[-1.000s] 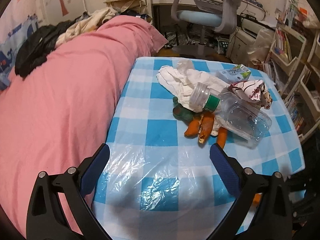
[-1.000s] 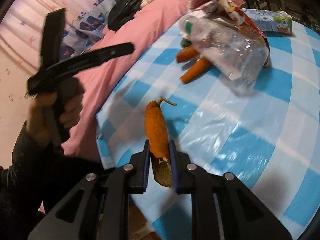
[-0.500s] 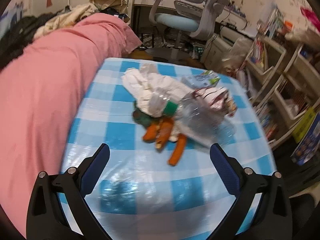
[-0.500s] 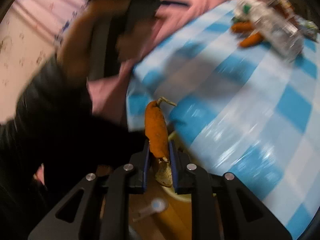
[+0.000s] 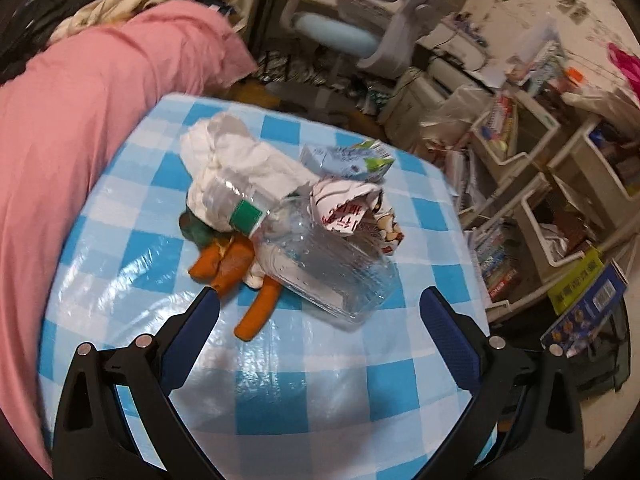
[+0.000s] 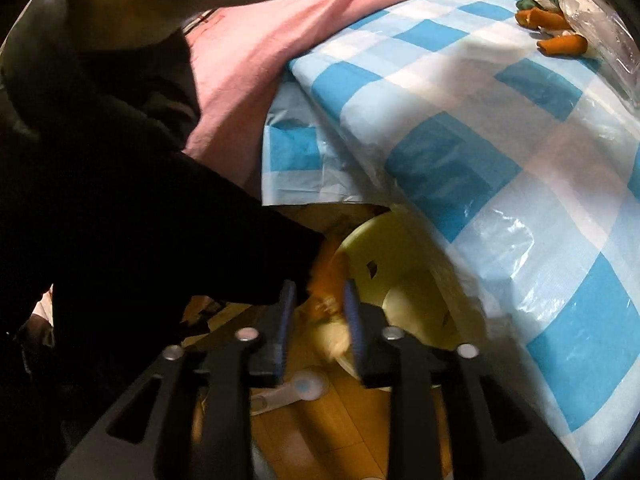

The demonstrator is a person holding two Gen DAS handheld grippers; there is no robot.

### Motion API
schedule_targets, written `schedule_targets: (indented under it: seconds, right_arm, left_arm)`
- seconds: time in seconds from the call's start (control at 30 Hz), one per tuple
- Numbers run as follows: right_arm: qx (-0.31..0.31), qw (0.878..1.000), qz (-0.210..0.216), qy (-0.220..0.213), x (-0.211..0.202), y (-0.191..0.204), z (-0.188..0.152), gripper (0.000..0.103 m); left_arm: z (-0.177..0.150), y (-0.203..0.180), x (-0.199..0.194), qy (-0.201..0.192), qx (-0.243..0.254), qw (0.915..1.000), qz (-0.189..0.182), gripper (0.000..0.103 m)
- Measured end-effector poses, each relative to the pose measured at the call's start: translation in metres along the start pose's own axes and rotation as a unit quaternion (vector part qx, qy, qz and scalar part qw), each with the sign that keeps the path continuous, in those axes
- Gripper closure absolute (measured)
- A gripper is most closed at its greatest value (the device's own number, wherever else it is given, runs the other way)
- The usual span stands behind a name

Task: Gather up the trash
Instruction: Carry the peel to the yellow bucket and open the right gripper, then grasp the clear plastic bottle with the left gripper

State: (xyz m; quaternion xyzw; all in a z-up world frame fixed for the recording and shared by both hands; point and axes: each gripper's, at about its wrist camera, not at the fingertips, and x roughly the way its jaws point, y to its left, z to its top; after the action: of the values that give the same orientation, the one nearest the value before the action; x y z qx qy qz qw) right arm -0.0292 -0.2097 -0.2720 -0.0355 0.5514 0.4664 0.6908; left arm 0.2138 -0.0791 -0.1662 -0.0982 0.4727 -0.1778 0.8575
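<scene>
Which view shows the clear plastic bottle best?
The left wrist view: the clear plastic bottle lies whole on the checked tablecloth, green label visible. The right wrist view catches only part of it at the top-right edge.

Trash pile at table centre: clear crushed bottle (image 5: 320, 264) on its side, neck toward 10 o'clock; orange peels (image 5: 236, 268) at 8 o'clock; white tissue (image 5: 240, 160) at 11; wrapper (image 5: 356, 212), carton (image 5: 348, 160) at 1. Blurred orange peel (image 6: 326, 280) above yellow bin (image 6: 404, 280).

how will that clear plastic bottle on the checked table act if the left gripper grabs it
The clear plastic bottle looks empty and creased, so it is probably light and may buckle under the pads. It lies on its side atop orange peels, so a nudge could roll it. The left gripper is open.
</scene>
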Motion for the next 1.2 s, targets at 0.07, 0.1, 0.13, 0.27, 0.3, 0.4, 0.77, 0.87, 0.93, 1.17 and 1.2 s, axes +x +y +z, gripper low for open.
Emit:
schedule_targets:
  seconds: [0.07,0.1,0.13,0.27,0.3,0.4,0.77,0.87,0.93,1.17,1.2]
  right_arm:
    - [-0.005,1.000,0.011,-0.002,-0.008,0.001,-0.005,0.056]
    - [-0.007,1.000,0.007,-0.007,-0.017,0.000,-0.009,0.054]
    - [-0.003,1.000,0.007,-0.013,-0.024,-0.002,-0.012,0.054]
    - [0.069,0.994,0.005,-0.080,-0.069,-0.036,-0.032,0.049]
    - [0.088,0.991,0.002,-0.096,-0.077,-0.045,-0.035,0.049]
    - [0.119,0.984,0.006,-0.133,-0.090,-0.058,-0.038,0.049]
    - [0.132,0.969,0.006,-0.211,-0.124,-0.068,-0.041,0.048]
    - [0.145,0.964,0.012,-0.224,-0.133,-0.075,-0.042,0.048]
    - [0.147,0.962,0.014,-0.228,-0.136,-0.074,-0.041,0.048]
    - [0.161,0.959,-0.012,-0.232,-0.146,-0.081,-0.045,0.048]
    - [0.168,0.958,-0.017,-0.230,-0.146,-0.085,-0.047,0.048]
  left_arm:
    - [-0.002,-0.002,0.008,0.012,-0.016,0.9998,0.000,0.006]
    - [-0.002,-0.005,0.012,0.017,-0.030,0.9994,-0.008,0.006]
    - [-0.003,-0.005,0.014,0.018,-0.039,0.9990,-0.011,0.006]
    - [-0.002,-0.006,0.033,0.030,-0.117,0.9922,-0.031,0.006]
    - [-0.001,-0.007,0.040,0.033,-0.136,0.9896,-0.032,0.006]
    - [0.002,-0.012,0.058,0.041,-0.172,0.9842,0.001,0.006]
    - [-0.034,0.015,0.042,-0.042,-0.360,0.9316,-0.028,0.006]
    - [-0.056,0.018,0.031,-0.061,-0.370,0.9266,-0.022,0.006]
    - [-0.055,0.016,0.037,-0.049,-0.361,0.9313,-0.015,0.006]
    - [-0.035,0.025,0.073,-0.016,-0.388,0.9212,-0.018,0.006]
    - [-0.033,0.022,0.080,-0.012,-0.390,0.9205,-0.021,0.006]
